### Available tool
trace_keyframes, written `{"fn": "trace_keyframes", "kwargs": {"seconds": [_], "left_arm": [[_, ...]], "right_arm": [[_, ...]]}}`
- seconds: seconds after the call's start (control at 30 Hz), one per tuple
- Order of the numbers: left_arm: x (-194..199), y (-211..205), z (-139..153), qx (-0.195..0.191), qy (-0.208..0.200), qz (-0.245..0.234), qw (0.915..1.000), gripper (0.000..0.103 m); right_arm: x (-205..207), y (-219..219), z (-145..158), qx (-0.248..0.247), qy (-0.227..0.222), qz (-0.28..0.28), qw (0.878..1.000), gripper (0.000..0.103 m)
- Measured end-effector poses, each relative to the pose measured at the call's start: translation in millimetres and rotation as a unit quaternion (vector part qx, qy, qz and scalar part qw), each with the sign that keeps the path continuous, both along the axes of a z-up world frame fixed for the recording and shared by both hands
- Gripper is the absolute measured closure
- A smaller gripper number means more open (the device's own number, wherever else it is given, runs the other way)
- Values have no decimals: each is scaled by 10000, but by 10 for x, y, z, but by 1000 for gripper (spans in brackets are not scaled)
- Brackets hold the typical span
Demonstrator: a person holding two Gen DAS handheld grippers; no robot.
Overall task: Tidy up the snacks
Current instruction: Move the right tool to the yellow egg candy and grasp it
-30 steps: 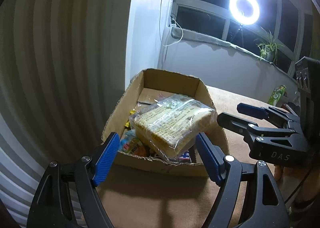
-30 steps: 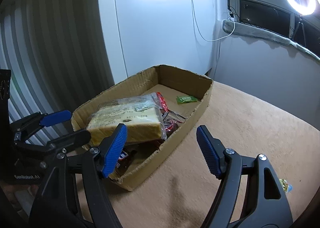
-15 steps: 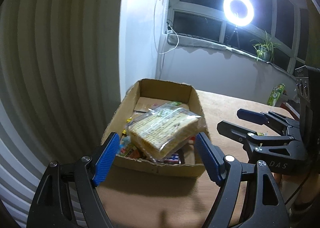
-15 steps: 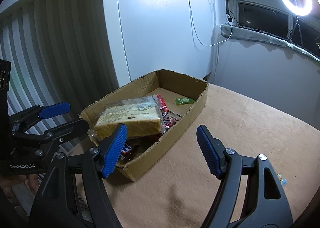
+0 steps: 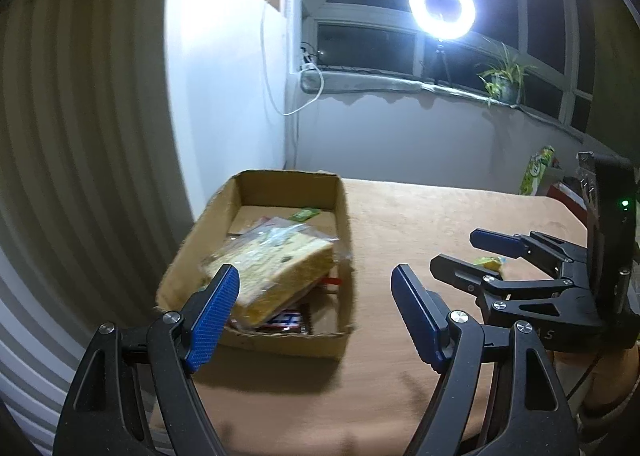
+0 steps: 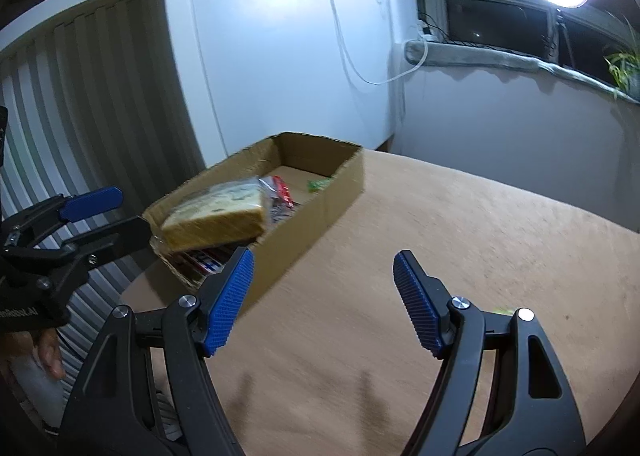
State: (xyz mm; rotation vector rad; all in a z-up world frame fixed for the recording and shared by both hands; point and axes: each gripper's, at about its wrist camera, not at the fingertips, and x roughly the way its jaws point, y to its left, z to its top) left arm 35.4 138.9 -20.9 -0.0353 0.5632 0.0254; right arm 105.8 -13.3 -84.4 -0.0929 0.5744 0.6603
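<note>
A cardboard box (image 5: 340, 216) (image 6: 340, 184) stands at the table's far left corner. A bagged loaf of sliced bread (image 5: 276, 272) (image 6: 216, 216) lies on top of smaller snack packets inside it. My left gripper (image 5: 316, 316) is open and empty, in front of the box; it also shows in the right wrist view (image 6: 108, 212). My right gripper (image 6: 322, 300) is open and empty over the bare table, right of the box; it shows in the left wrist view (image 5: 472, 252). A small yellow-green packet (image 5: 490, 262) lies on the table by the right gripper.
The tan table (image 5: 420, 224) (image 6: 460, 240) ends near the white wall and ribbed radiator on the left. A green snack bag (image 5: 538, 170) stands at the far right. A ring light (image 5: 442, 6) and a plant sit by the window.
Both grippers have pulled back from the box and turned right, so the box looks smaller and sits further left. Both stay open and empty.
</note>
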Motion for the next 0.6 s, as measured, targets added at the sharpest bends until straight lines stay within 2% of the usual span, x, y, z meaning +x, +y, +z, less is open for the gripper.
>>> {"fn": "trace_keyframes", "kwargs": {"seconds": [0.6], "left_arm": [[340, -871, -174, 243, 358, -787, 9960, 25]], "right_arm": [[408, -1162, -404, 23, 571, -1050, 9928, 28]]}}
